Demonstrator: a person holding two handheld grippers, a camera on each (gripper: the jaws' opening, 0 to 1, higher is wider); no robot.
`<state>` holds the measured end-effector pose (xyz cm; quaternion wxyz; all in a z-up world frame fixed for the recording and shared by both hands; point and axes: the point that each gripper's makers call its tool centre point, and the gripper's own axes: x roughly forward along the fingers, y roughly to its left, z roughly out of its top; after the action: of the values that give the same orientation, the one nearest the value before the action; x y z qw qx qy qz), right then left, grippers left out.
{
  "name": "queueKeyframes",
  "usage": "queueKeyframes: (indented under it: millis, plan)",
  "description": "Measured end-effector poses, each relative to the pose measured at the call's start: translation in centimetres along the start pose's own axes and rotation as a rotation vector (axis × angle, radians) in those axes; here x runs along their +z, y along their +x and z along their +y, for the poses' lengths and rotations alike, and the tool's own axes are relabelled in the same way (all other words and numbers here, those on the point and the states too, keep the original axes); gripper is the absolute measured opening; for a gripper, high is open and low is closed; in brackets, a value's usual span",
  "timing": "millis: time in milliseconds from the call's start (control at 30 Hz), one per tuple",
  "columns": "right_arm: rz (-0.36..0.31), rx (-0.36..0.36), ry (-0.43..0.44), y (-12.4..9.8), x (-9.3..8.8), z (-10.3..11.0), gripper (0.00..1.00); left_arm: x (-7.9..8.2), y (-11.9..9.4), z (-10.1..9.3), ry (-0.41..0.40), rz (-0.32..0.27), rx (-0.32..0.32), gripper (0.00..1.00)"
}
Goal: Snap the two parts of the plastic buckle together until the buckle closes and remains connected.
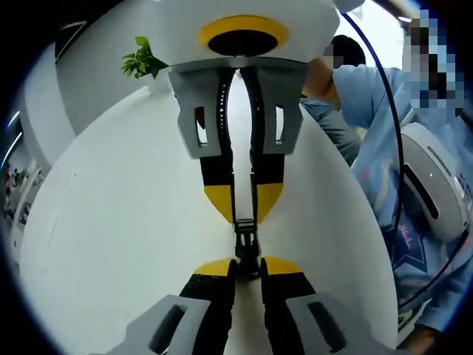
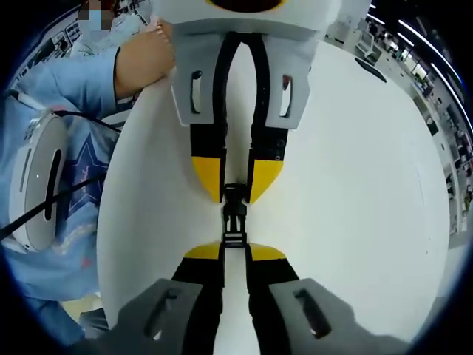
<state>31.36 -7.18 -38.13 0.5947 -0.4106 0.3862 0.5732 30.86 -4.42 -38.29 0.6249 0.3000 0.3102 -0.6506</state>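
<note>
- Buckle (image 1: pixel 246 238): small black plastic piece held in the air above the white table (image 1: pixel 111 222), between 2 facing grippers; in the right gripper view its 2 parts (image 2: pixel 233 214) look joined or nearly so, though I cannot tell if it has latched.
- Handling, as a guess: light, stiff, slick; grip each part by its flat outer end, clear of the side prongs, and push straight in line.
- Left gripper (image 1: pixel 247 268): closed on its end of the buckle.
- Right gripper (image 2: pixel 233 248): clamped on the other end.
- Person in blue sleeve (image 2: pixel 66 81) alongside; plant (image 1: pixel 142 61) at the table's far edge.
</note>
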Motion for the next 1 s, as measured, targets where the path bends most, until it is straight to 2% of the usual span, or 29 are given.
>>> queueKeyframes:
  millis: [567, 1000]
  plan:
    - [-0.004, -0.021, -0.009, 0.01, 0.89, -0.15, 0.10, 0.52, 0.08, 0.15, -0.036, -0.023, -0.009, 0.10]
    - [-0.012, -0.037, 0.002, -0.13, 0.85, -0.12, 0.08, 0.38, -0.14, 0.01, -0.056, 0.001, 0.003, 0.09]
